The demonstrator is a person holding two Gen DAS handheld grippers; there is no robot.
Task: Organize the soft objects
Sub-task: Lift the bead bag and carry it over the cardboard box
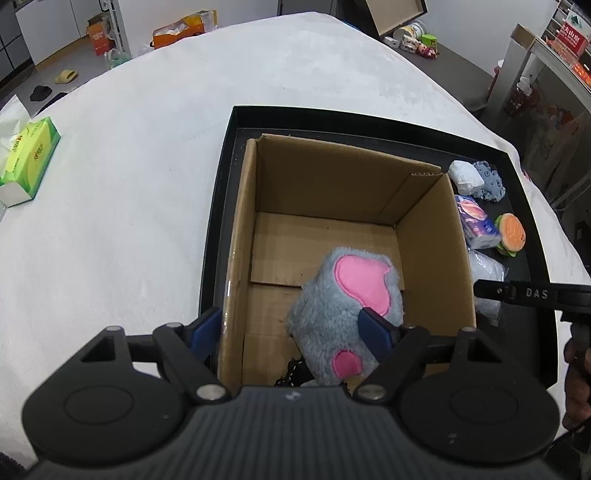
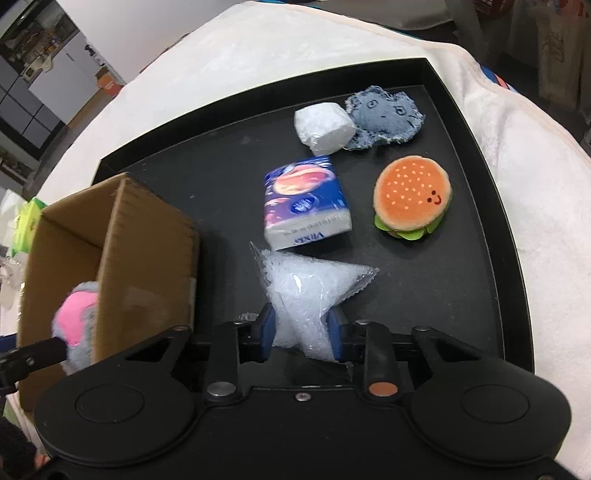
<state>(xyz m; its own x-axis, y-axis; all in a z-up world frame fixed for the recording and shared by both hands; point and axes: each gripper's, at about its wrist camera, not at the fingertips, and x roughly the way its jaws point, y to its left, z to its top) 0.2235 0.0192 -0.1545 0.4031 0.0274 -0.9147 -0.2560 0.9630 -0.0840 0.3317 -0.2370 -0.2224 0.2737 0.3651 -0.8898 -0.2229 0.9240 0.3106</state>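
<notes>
We've got one plush paw [image 1: 343, 317] boxed under the open left claw [image 1: 295, 328], right claw [image 2: 303, 328] pinching the clear bag [image 2: 306, 291], four items ahead of it waiting.

A wide surface [image 1: 155, 155] under a white fleecy cover fills most of both views. Beyond its far edge, at about eleven o'clock in the left wrist view, a grey floor [image 1: 70, 61] runs to white cabinets [image 1: 48, 26]. On that floor lie a yellow slipper [image 1: 65, 76], a dark slipper [image 1: 40, 92] and two orange-and-white cardboard cartons [image 1: 181, 31]. At one o'clock an opened cardboard carton [image 1: 397, 13] leans above a dark ledge [image 1: 454, 55] carrying a white tub and small toys. At two o'clock stands a glass-fronted cabinet [image 1: 554, 88] with red signs. In the right wrist view, at ten o'clock, grey panelled cupboard doors [image 2: 26, 110] meet a white wall. The light is even and indoor.
</notes>
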